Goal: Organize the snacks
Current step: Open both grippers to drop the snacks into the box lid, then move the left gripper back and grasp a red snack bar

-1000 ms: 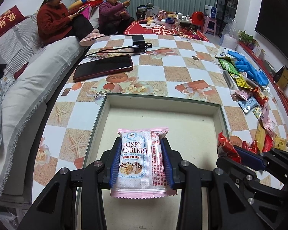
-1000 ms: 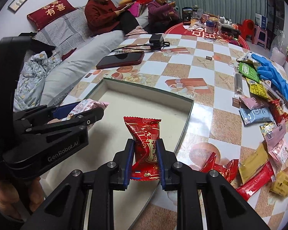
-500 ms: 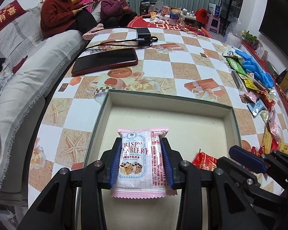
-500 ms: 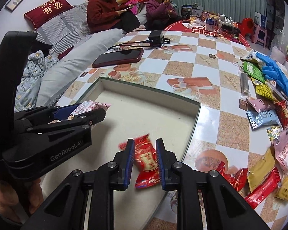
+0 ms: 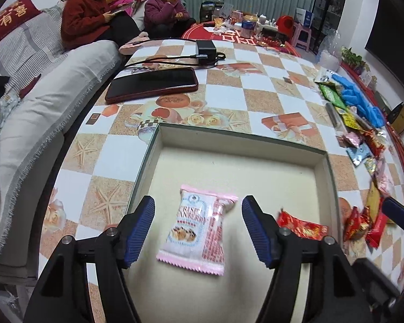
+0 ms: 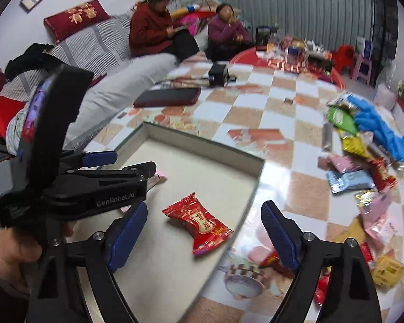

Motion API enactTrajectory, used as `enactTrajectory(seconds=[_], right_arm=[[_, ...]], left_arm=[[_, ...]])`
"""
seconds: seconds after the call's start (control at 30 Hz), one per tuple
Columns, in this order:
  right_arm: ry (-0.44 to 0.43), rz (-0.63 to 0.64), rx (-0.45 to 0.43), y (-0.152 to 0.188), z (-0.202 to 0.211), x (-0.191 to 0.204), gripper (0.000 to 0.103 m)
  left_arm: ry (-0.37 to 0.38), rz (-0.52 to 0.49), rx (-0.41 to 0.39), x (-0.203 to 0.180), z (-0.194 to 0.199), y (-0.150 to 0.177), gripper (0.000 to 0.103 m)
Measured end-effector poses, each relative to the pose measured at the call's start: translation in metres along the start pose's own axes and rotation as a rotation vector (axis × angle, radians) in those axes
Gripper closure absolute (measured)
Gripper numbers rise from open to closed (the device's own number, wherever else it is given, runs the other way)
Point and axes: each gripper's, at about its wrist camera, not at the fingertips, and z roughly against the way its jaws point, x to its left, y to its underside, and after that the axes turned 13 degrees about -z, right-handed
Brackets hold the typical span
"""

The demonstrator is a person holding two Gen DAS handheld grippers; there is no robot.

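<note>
Box (image 5: 320,158) now holds pink packet (image 5: 199,228), red packet (image 6: 199,223); both tools just opened, released.

The left hand-held gripper (image 5: 198,227) is pointing steeply down, its jaws having just been opening, nothing pressed between its blue pads. The right hand-held gripper (image 6: 204,238), at its three o'clock, is likewise gaping wide, freshly opened.

Both grippers have just been opening. The left gripper (image 5: 198,227) lets go of the pink cranberry packet (image 5: 199,230), which now lies loose in the tray (image 5: 237,145). The right gripper (image 6: 204,237) frees the red candy (image 6: 199,223), lying at the packet's three o'clock.
</note>
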Motion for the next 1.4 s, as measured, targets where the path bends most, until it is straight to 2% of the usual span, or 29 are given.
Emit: enactTrajectory(seconds=[0.1,0.2,0.27,0.37,0.47,0.53,0.57,0.67,0.83,1.0,1.07,1.13,1.17,1.2,1.23,1.4], right_arm=[[0.034,-0.036,-0.051,0.015,0.027,-0.028,0.015],[0.124,-0.087,-0.063,0.037,0.045,-0.068,0.015],[0.209,-0.101,-0.056,0.054,0.051,-0.101,0.015],[0.353,-0.088,-0.032,0.076,0.052,-0.142,0.015],[0.425,-0.109,0.028,0.090,0.048,-0.175,0.015],[0.392,-0.182,0.022,0.093,0.054,-0.197,0.010],[0.400,-0.219,0.010,0.093,0.057,-0.205,0.001],[0.363,-0.309,0.011,0.092,0.058,-0.224,0.000],[0.372,-0.288,0.018,0.088,0.053,-0.217,0.000],[0.357,-0.285,0.012,0.101,0.059,-0.222,0.000],[0.355,-0.285,0.012,0.101,0.058,-0.222,0.000],[0.355,-0.284,0.012,0.101,0.058,-0.222,0.000],[0.355,-0.284,0.012,0.101,0.058,-0.222,0.000],[0.354,-0.284,0.012,0.101,0.058,-0.222,0.000],[0.353,-0.285,0.011,0.101,0.059,-0.222,0.000],[0.343,-0.287,0.008,0.101,0.060,-0.222,0.000]], left_arm=[[0.027,-0.010,-0.018,-0.012,0.014,0.009,0.031],[0.054,-0.040,-0.036,-0.037,0.028,0.019,0.029],[0.075,-0.064,-0.061,-0.062,0.041,0.023,0.024],[0.131,-0.111,-0.076,-0.103,0.052,0.024,0.023],[0.177,-0.200,-0.066,-0.153,0.052,0.025,0.023],[0.182,-0.255,-0.053,-0.182,0.047,0.027,0.023],[0.189,-0.277,-0.044,-0.197,0.043,0.027,0.023],[0.240,-0.306,-0.020,-0.230,0.030,0.024,0.023],[0.221,-0.392,0.018,-0.270,0.003,0.006,0.023],[0.202,-0.409,0.064,-0.282,-0.025,-0.006,0.023],[0.199,-0.395,0.047,-0.284,-0.028,-0.011,0.023],[0.201,-0.367,0.034,-0.283,-0.028,-0.014,0.030],[0.192,-0.363,0.019,-0.283,-0.027,-0.015,0.046],[0.184,-0.372,0.001,-0.283,-0.025,-0.014,0.069],[0.176,-0.382,-0.012,-0.284,-0.022,-0.012,0.079],[0.152,-0.390,-0.066,-0.276,-0.010,0.013,0.081]])
